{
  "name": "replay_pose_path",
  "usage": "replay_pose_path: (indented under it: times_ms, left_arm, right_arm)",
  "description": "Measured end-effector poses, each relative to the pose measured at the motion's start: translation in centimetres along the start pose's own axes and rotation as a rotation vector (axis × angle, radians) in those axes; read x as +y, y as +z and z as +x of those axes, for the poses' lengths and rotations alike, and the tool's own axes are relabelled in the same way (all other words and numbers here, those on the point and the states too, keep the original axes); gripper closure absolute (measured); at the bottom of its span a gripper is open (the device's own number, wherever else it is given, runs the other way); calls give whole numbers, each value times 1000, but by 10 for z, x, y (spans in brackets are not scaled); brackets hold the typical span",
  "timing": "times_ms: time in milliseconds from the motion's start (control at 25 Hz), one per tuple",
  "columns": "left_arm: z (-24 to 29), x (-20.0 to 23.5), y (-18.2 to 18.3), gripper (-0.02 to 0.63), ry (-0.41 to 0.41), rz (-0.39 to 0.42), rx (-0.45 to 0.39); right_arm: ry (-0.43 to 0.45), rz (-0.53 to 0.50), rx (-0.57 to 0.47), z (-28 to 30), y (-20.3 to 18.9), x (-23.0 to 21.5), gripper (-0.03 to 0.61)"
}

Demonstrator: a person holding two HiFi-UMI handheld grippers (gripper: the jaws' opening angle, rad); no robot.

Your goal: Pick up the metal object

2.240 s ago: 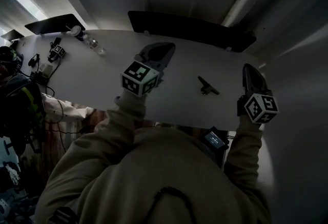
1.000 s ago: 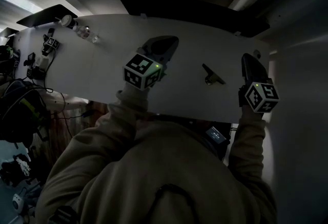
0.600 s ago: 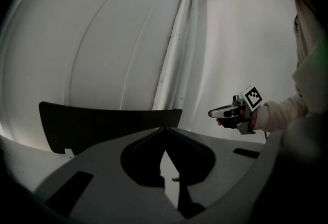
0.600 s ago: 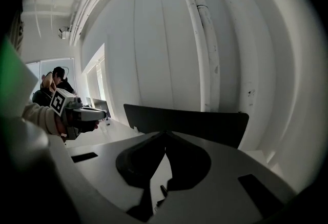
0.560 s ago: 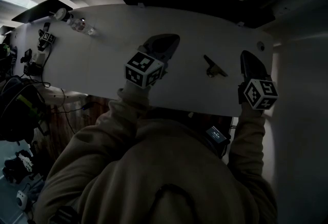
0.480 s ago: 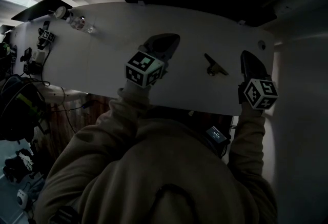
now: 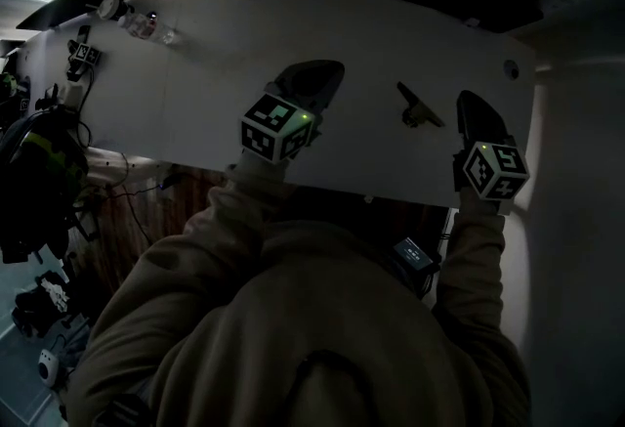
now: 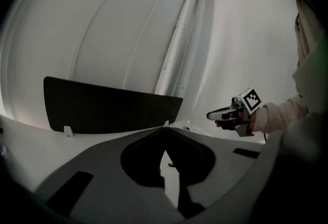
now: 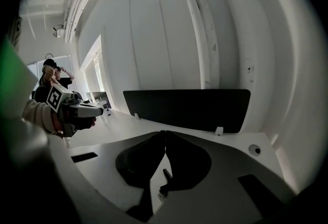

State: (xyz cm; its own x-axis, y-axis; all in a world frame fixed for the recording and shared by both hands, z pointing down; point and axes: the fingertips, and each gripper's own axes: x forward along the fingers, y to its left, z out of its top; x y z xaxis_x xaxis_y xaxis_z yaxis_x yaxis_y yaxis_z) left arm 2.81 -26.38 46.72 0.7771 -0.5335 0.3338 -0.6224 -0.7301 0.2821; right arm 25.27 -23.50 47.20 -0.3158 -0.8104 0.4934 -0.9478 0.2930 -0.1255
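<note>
Dark metal object (image 7: pixel 418 108), small and T-shaped, lying on white tabletop (image 7: pixel 195 93) — just left of right gripper (image 7: pixel 469 101); it and left gripper (image 7: pixel 322 73) clenched, empty.

Smooth white table (image 7: pixel 195 103), matt w/ a faint sheen. On it the metal object (image 7: pixel 418 110) looks dark & dull (too small for texture). Shells of left gripper (image 7: pixel 317 73) & right gripper (image 7: pixel 469 105): grey matt plastic. The sleeve (image 7: pixel 249 205): soft beige cloth. The back panel (image 9: pixel 184 107): black, matt
</note>
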Motion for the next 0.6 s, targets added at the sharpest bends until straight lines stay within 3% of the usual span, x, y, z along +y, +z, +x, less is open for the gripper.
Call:
replay_pose_path:
  times_ms: [600]
  left_arm:
    - [2,-4,-66,614,-18,-71,83]
  right_arm:
    - [12,1,104,17,-61,15,558]
